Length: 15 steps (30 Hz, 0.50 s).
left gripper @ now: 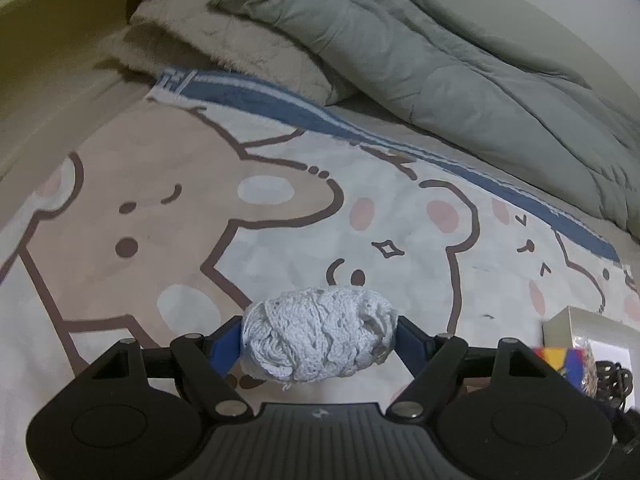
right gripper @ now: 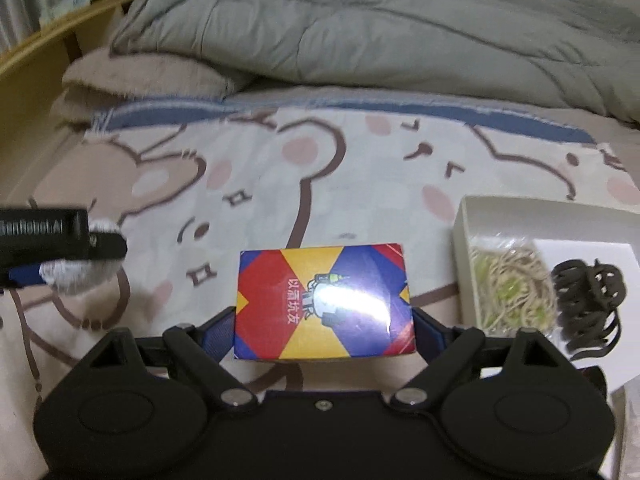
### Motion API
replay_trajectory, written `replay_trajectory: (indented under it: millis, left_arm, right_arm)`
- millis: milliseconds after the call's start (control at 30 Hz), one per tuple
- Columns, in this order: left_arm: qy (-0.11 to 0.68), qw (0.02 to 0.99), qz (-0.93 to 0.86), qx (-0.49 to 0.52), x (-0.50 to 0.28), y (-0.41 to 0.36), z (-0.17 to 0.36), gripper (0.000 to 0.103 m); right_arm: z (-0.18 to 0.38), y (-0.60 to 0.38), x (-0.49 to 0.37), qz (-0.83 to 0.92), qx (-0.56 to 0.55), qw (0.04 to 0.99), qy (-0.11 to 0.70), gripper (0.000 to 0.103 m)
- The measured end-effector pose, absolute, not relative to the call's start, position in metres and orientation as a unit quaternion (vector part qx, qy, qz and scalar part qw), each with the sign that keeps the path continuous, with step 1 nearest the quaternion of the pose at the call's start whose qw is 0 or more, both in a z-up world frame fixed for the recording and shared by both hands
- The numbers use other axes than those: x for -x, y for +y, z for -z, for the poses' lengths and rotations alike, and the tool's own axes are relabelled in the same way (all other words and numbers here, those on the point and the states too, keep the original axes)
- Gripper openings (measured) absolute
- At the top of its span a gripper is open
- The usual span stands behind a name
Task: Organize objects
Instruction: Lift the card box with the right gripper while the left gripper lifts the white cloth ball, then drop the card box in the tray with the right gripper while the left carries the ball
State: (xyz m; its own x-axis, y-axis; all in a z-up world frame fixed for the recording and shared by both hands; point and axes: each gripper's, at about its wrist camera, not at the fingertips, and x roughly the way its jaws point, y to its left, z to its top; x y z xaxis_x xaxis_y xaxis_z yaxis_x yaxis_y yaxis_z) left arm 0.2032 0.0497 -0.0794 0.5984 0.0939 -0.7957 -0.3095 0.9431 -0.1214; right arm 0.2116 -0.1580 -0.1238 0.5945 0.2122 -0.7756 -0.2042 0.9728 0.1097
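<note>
White knit bundle (left gripper: 320,336) clamped in your left gripper (left gripper: 320,340), card box (right gripper: 324,302) pinched in your right gripper (right gripper: 324,320), both likely bound for the tray (right gripper: 464,216).

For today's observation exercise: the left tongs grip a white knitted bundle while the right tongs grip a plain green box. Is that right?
Not quite. In the right wrist view the right tongs grip a red, blue and yellow box, not a plain green one. The left tongs do grip the white knitted bundle.
</note>
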Motion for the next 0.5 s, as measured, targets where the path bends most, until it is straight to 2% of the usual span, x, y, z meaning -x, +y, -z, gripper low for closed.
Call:
replay_trajectory:
  millis: [500]
  left_arm:
    - [0.397,0.914,-0.07,0.046,-0.188,0.019,0.058,0.079]
  right_arm:
    - [0.091,-0.193,-0.198,-0.098,-0.01,0.923,0.371,0.09]
